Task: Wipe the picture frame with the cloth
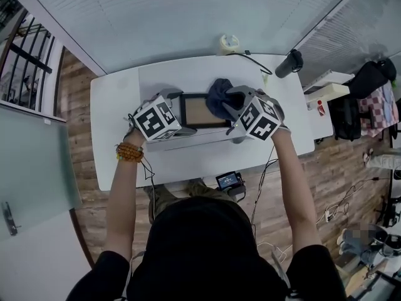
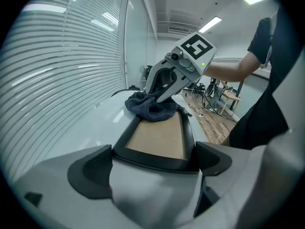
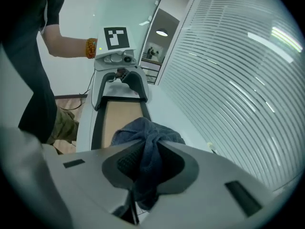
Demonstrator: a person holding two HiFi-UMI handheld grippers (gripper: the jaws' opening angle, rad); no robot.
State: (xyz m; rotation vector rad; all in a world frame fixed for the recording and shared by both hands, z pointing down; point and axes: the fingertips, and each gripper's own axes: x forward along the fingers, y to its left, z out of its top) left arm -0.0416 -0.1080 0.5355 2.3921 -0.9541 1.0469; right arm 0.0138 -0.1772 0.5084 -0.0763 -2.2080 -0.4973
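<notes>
A black picture frame [image 1: 199,111] with a brown panel lies flat on the white table [image 1: 116,105]. My left gripper [image 1: 178,115] is at its left end, its two jaws closed across the frame's short side [image 2: 155,159]. My right gripper [image 1: 229,110] is over the frame's right end, shut on a dark blue cloth [image 1: 218,96]. The cloth [image 3: 147,132] is pinched between the pads and bunches out in front, resting on the frame's end [image 2: 150,108]. From the right gripper view, the frame [image 3: 116,116] runs away toward the left gripper [image 3: 119,87].
A pale roll [image 1: 229,42] and a black cylinder [image 1: 289,63] with a cable stand at the table's far edge, by the slatted blinds. A small screen device [image 1: 229,180] sits below the near edge. Bags and chairs are on the floor at the right.
</notes>
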